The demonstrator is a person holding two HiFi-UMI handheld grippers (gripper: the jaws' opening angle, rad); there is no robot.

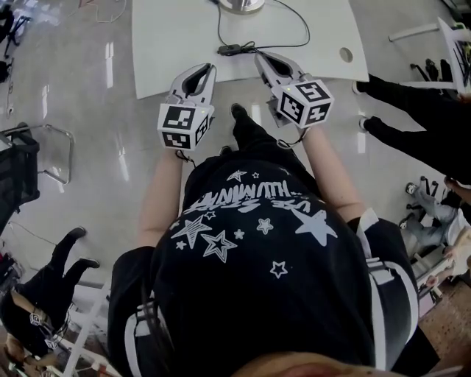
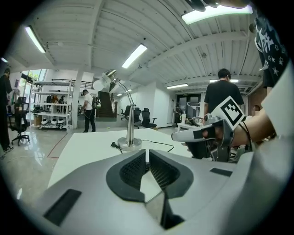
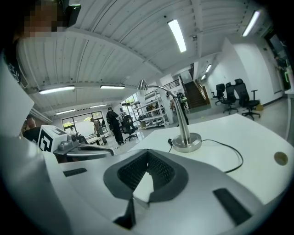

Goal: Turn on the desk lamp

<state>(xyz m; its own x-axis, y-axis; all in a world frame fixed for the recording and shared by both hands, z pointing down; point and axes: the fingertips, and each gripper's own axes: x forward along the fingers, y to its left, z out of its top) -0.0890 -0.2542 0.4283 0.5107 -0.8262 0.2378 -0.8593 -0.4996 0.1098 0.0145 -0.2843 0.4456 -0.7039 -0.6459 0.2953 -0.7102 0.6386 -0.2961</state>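
Note:
The desk lamp stands on a white table (image 1: 169, 44); only its round metal base (image 1: 241, 4) shows at the top edge of the head view. In the left gripper view I see its base (image 2: 129, 143), curved neck and shade (image 2: 104, 80). Its black cable carries an inline switch (image 1: 234, 49) lying near the table's front edge. My left gripper (image 1: 205, 68) hovers over the front edge, left of the switch, jaws shut on nothing. My right gripper (image 1: 262, 57) is just right of the switch, also shut and empty. In the right gripper view the lamp base (image 3: 187, 143) is ahead.
A round cable hole (image 1: 346, 54) sits in the table's right part. A person's dark legs (image 1: 412, 110) stand right of the table. A metal chair frame (image 1: 44, 154) is on the floor at left. People, office chairs and shelves (image 2: 53, 108) fill the far room.

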